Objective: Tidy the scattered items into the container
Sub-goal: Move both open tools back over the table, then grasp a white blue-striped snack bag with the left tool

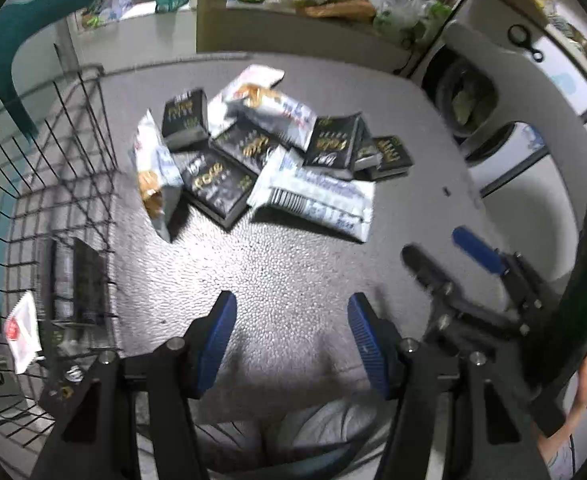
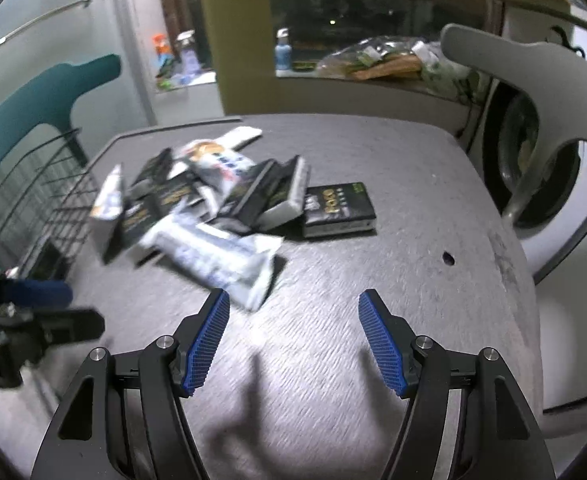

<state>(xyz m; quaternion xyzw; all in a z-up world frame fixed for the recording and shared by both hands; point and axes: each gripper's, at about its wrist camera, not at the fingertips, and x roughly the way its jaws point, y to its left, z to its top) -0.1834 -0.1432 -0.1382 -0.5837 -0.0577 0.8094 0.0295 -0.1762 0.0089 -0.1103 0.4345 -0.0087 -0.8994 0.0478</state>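
Observation:
A pile of black boxes (image 1: 217,188) with gold lettering and white snack packets (image 1: 317,196) lies mid-table. The black wire basket (image 1: 65,152) stands at the left, with a dark box (image 1: 89,276) inside it. My left gripper (image 1: 291,304) hangs open over bare table short of the pile, holding nothing. My right gripper (image 1: 445,252) is to its right, also open. In the right wrist view the right gripper (image 2: 293,298) is open and empty, just short of the nearest white packet (image 2: 213,256). One black box (image 2: 337,208) lies flat at the pile's right side. The left gripper (image 2: 65,308) shows at the left edge.
A teal chair (image 1: 13,40) stands behind the basket (image 2: 45,184). A grey chair (image 2: 513,80) and a washing machine (image 2: 533,160) are at the table's right. A counter with bags (image 1: 353,4) runs behind. A white sachet (image 1: 21,328) hangs at the basket's near wall.

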